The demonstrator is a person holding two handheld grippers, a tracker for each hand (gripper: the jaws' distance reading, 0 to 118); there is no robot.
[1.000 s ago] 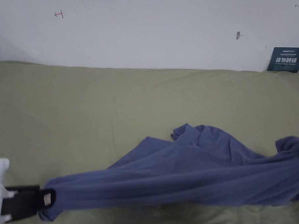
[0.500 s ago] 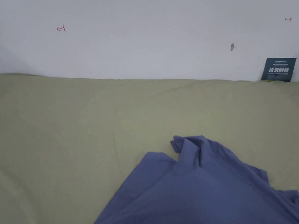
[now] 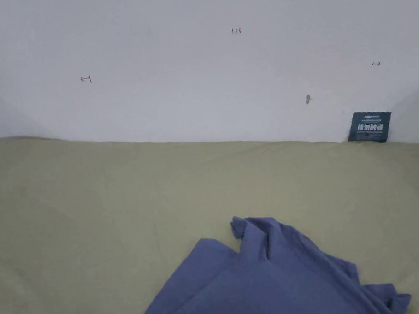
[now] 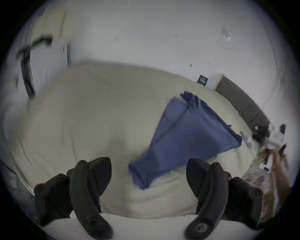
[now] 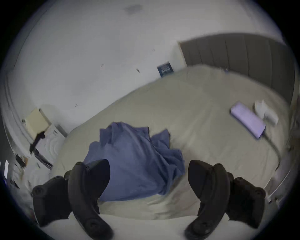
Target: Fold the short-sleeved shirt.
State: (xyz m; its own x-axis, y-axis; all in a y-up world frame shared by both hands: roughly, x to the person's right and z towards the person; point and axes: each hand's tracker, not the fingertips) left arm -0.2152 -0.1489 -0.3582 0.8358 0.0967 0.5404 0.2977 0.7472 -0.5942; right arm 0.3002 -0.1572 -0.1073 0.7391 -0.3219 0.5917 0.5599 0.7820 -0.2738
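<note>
Where a second ago it hung stretched between both grippers, the blue shirt (image 3: 271, 283) now lies loose and rumpled on the green bed (image 3: 93, 212), so no fold is begun. The left gripper (image 4: 148, 181) and right gripper (image 5: 148, 183) gape wide, holding nothing.

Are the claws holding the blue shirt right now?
No. Both the left claw and the right claw are open and hold nothing; the blue shirt lies loose on the bed.
</note>
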